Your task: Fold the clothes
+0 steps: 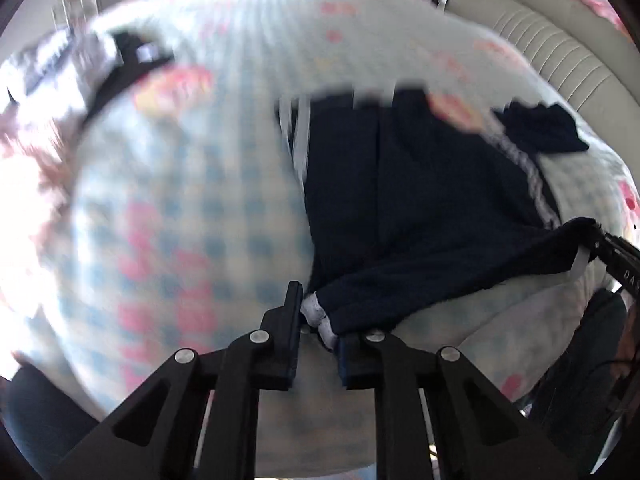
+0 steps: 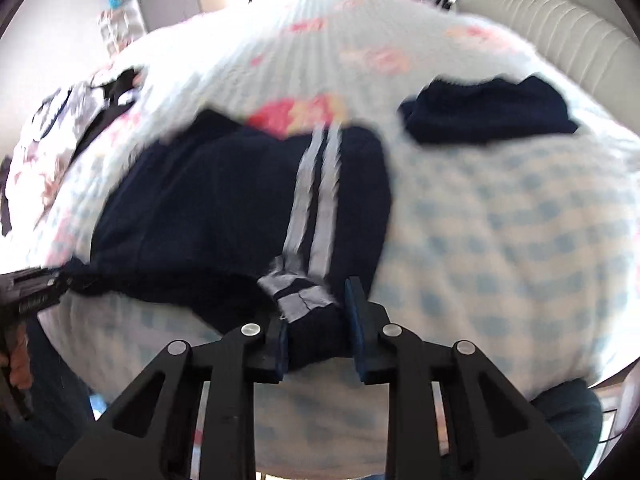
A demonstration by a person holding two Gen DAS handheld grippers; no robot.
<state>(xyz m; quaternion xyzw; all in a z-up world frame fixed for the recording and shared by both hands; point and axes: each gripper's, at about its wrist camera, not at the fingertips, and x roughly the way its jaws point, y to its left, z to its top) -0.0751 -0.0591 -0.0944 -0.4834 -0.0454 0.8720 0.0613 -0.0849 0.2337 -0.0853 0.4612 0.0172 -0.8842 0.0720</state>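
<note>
Garment (image 1: pixel 420 208) of dark navy with two pale stripes (image 2: pixel 316 196) lies spread on the bed (image 2: pixel 500 240), on a cover of blue checks and pink prints, and its near edge is lifted a little between the two tongs. The left gripper (image 1: pixel 318 320) is clenched on one near corner, where a bit of pale trim shows between the fingers; the right gripper (image 2: pixel 316 324) is clenched on the other near corner, just at the lower end of the stripes. The cloth looks soft, light and limp, perhaps a thick knit or fleece: it sags between the two holds and will not keep any shape by itself. I judge it is not slippery and not fragile, and the corners or a hem are the good places to take it, so that the edge stays stretched and straight. A second dark piece (image 2: pixel 488 112) lies apart, nearer the beige headboard (image 2: pixel 560 36), and more clothes (image 2: pixel 80 96) lie in a heap at the far left of the bed. Both views are blurred, so I cannot tell if the garment is trousers or a top, nor how many layers each gripper holds. The far edge is hard to make out, and whether it is already folded once I cannot say.
</note>
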